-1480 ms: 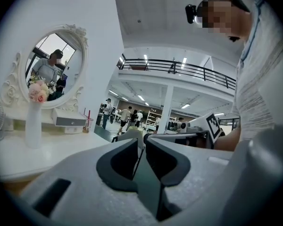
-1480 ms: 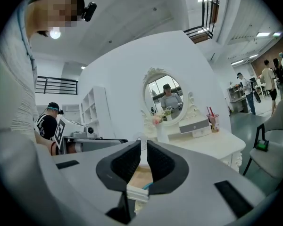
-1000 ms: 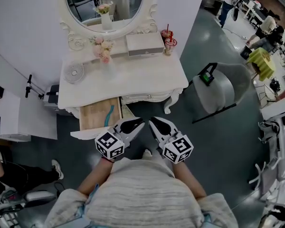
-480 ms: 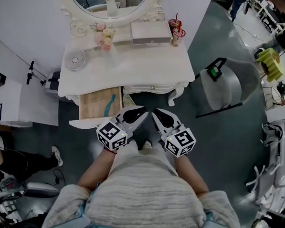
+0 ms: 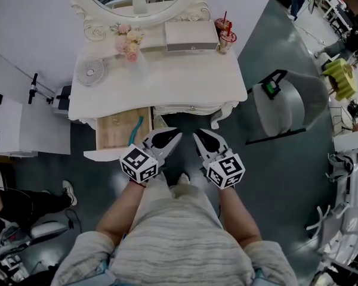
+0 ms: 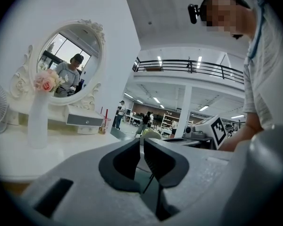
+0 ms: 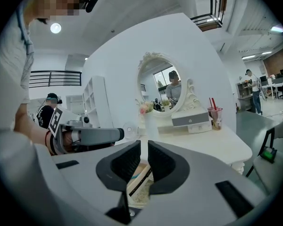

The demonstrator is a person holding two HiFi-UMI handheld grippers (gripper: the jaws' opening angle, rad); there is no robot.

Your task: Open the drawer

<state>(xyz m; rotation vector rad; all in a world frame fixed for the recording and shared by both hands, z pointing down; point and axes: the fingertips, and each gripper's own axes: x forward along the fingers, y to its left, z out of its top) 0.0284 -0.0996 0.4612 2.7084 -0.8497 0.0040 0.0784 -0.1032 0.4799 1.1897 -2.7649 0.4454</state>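
The drawer point(image 5: 118, 133) stands pulled out under the white worktop point(image 5: 167, 88). In front of it, the left gripper point(image 5: 175, 134) and right gripper point(image 5: 197, 134) hover side by side, each pressed together on nothing.

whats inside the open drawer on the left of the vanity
A slim teal item lies on the wooden bottom of the drawer. The left gripper covers its near right corner, so anything there is hidden.
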